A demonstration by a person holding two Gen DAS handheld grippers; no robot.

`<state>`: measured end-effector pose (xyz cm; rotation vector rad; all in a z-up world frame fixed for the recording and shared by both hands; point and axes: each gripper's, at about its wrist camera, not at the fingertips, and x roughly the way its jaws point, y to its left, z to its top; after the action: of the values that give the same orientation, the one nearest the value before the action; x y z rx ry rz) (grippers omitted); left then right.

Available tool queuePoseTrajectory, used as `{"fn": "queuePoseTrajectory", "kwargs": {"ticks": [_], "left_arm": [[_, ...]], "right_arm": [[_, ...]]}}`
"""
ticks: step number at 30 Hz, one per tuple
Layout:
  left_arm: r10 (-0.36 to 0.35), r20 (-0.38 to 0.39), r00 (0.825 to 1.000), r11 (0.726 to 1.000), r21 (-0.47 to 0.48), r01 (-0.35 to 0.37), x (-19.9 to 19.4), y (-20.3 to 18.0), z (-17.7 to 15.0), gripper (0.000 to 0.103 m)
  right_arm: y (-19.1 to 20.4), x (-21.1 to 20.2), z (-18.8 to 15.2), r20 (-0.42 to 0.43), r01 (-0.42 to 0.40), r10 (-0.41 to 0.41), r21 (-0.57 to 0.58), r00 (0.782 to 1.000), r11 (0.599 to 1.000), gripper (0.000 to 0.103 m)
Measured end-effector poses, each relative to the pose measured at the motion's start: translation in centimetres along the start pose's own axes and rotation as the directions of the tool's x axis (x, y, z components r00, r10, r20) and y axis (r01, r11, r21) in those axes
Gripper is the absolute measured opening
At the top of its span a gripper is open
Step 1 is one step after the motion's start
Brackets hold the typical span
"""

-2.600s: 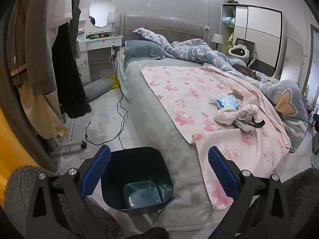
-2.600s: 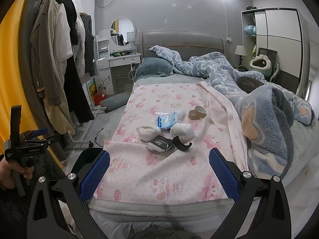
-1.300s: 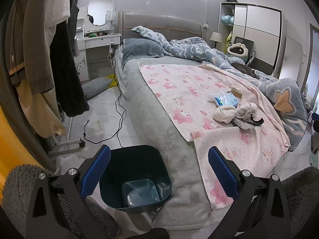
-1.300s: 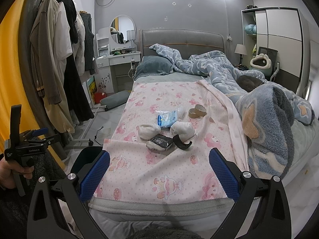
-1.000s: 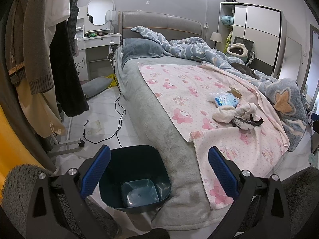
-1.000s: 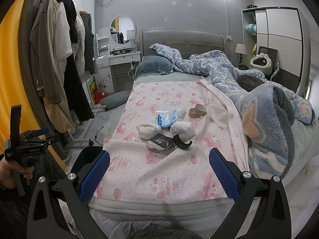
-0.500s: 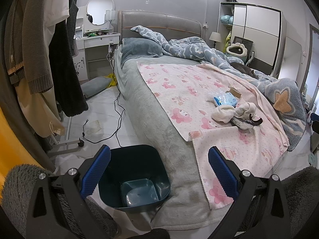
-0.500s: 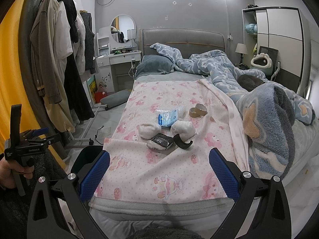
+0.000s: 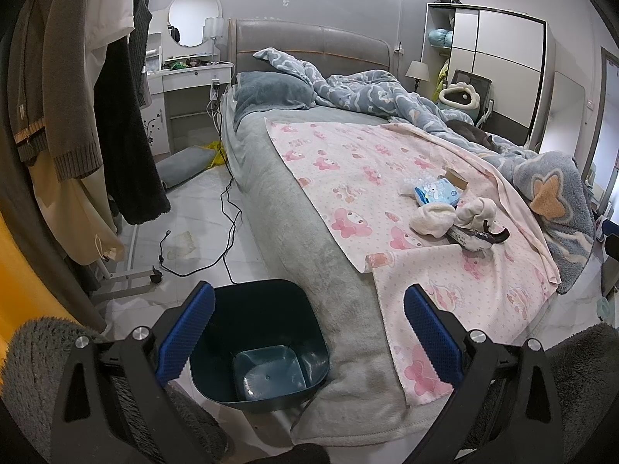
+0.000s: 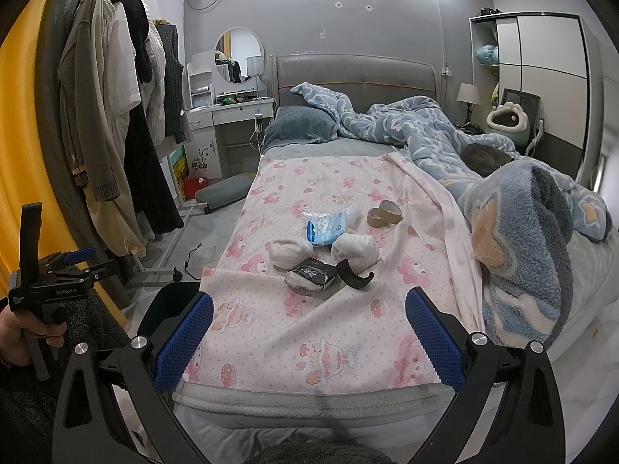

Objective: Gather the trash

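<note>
Trash lies in a cluster on the pink sheet [image 10: 309,324]: a blue wrapper [image 10: 325,230], two white tissue wads [image 10: 290,252], a black-and-white packet [image 10: 311,273], a black curved piece [image 10: 354,278] and a brown tape roll [image 10: 383,213]. The cluster also shows in the left wrist view [image 9: 452,216]. A dark teal bin [image 9: 257,338] stands on the floor by the bed's corner. My left gripper [image 9: 307,338] is open and empty above the bin. My right gripper [image 10: 307,340] is open and empty at the foot of the bed, short of the trash.
A clothes rack [image 10: 123,135] with hanging coats stands left of the bed. A black cable [image 9: 228,232] trails on the floor. A rumpled blue duvet [image 10: 522,208] covers the bed's right side. A white vanity [image 10: 228,116] and a wardrobe [image 10: 541,77] stand at the back.
Both grippers stay open and nearly still. The left wrist view has drifted slightly.
</note>
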<state>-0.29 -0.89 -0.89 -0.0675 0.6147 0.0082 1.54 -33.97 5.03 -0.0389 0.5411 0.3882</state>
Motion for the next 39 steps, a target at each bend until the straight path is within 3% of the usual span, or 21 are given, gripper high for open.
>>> {"fn": "queuePoseTrajectory", "kwargs": {"ticks": [16,22,30,35,39], "left_arm": [[-0.024,0.002,1.000,1.000,0.010,0.024,0.0,-1.3,-0.2,0.100],[-0.025,0.058,0.998,0.997,0.070,0.021,-1.1,-1.3,1.2,0.100],[-0.131,0.033,0.991,0.984,0.125,0.126,0.5,-2.2,3.1,0.100],[-0.147,0.040,0.988,0.984,0.107,0.142,2.1,-1.5,4.2,0.100],[-0.177,0.015,0.984,0.980,0.098,0.174,4.2,-1.2,5.2,0.100]], "right_arm": [[0.5,0.2,0.3,-0.034,0.010,-0.011,-0.014,0.999,1.000,0.100],[0.3,0.9,1.2,-0.028,0.022,-0.023,-0.043,0.999,0.999,0.100],[-1.1,4.2,2.5,-0.057,0.080,-0.079,0.029,0.995,0.996,0.100],[-1.9,6.7,3.0,-0.064,0.093,-0.089,0.067,0.994,0.993,0.100],[-2.5,8.9,2.4,-0.103,0.153,-0.141,0.115,0.985,0.982,0.099]]}}
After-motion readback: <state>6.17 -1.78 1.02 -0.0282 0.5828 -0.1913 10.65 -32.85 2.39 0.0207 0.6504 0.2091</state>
